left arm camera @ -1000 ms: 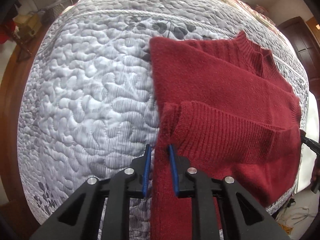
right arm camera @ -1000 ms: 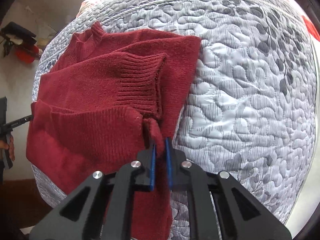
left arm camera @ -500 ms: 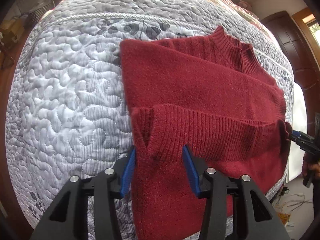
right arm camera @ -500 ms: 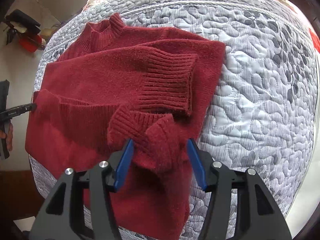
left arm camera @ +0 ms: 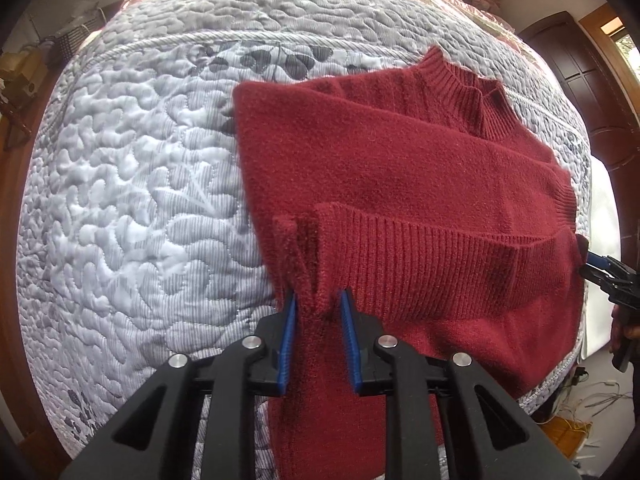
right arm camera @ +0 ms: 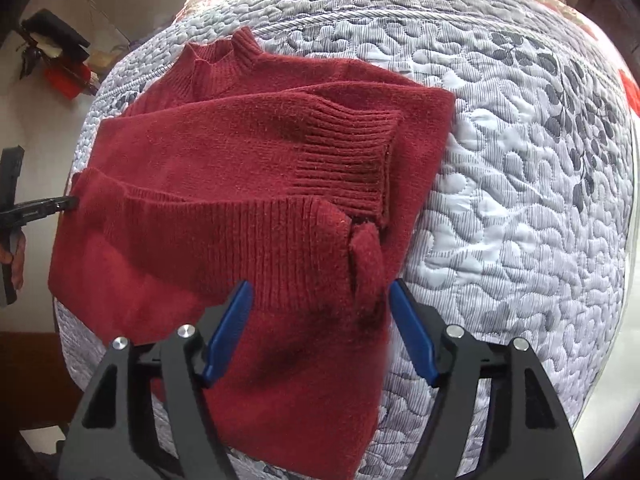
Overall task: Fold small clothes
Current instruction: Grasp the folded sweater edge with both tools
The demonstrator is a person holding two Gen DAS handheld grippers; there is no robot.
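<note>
A dark red knit sweater (left arm camera: 400, 168) lies on a grey quilted bedspread (left arm camera: 140, 200). Its collar is at the far side and its sleeves are folded across the body. My left gripper (left arm camera: 317, 308) is shut on a bunched fold of the ribbed hem at the sweater's left edge. In the right wrist view the sweater (right arm camera: 240, 168) fills the middle. There my right gripper (right arm camera: 320, 304) stands wide open over the hem's right corner, gripping nothing. The left gripper (right arm camera: 60, 203) shows at the sweater's far edge. The right gripper (left arm camera: 596, 264) shows at its right edge.
The bedspread (right arm camera: 520, 200) stretches bare to the right of the sweater. A dark wooden door (left arm camera: 580, 80) stands past the bed. Red and black clutter (right arm camera: 60, 68) sits beside the bed, cables (left arm camera: 592, 408) lie on the floor, and a hand (right arm camera: 16, 256) holds the left gripper.
Both grippers held the hem one second ago, then opened. Now the left has closed again on a hem fold, and the right has opened wider.
</note>
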